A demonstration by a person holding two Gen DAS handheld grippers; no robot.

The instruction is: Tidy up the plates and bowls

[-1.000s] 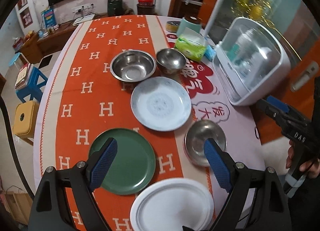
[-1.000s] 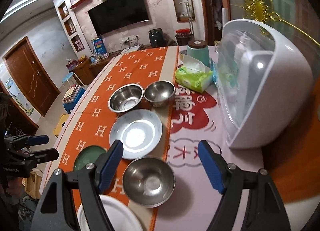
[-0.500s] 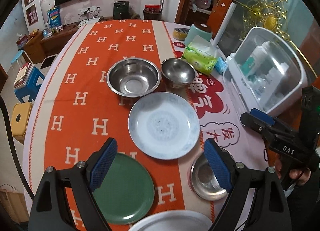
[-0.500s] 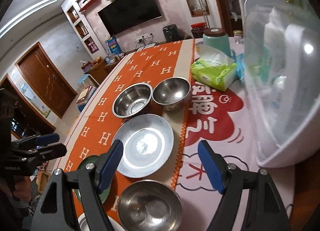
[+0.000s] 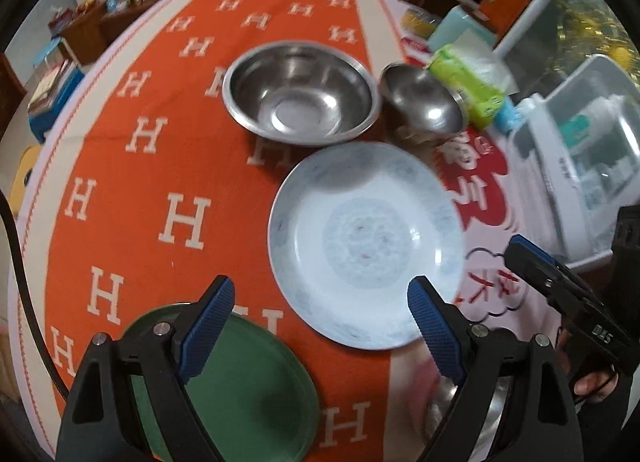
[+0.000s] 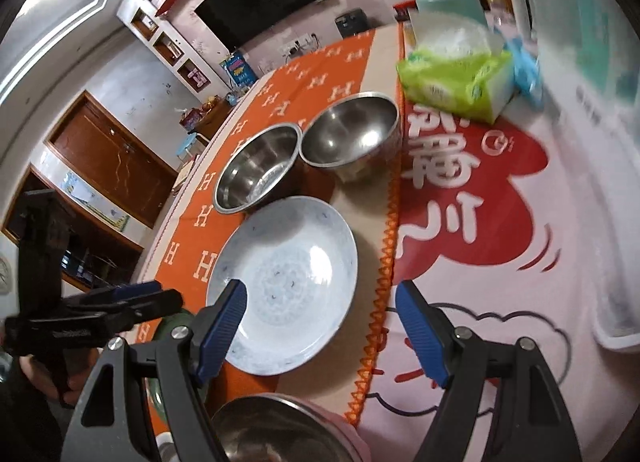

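The tablecloth (image 5: pixel 132 198) was bright orange, dotted all over with cream letter H's, and beside it lay a pale pink cloth (image 6: pixel 500 262) with a big red shape bearing white characters. A white plate (image 5: pixel 364 246) carried a faint blue pattern, the other plate (image 5: pixel 248 394) was plain dark green, and the bowls (image 5: pixel 300 98) shone silver. The tissue pack (image 6: pixel 456 78) was lime green, and both grippers' pads (image 5: pixel 208 322) were blue on black frames.

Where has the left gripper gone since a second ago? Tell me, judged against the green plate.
Yes: the left gripper has dropped lower and advanced past the green plate, toward the pale blue plate, its jaws open.
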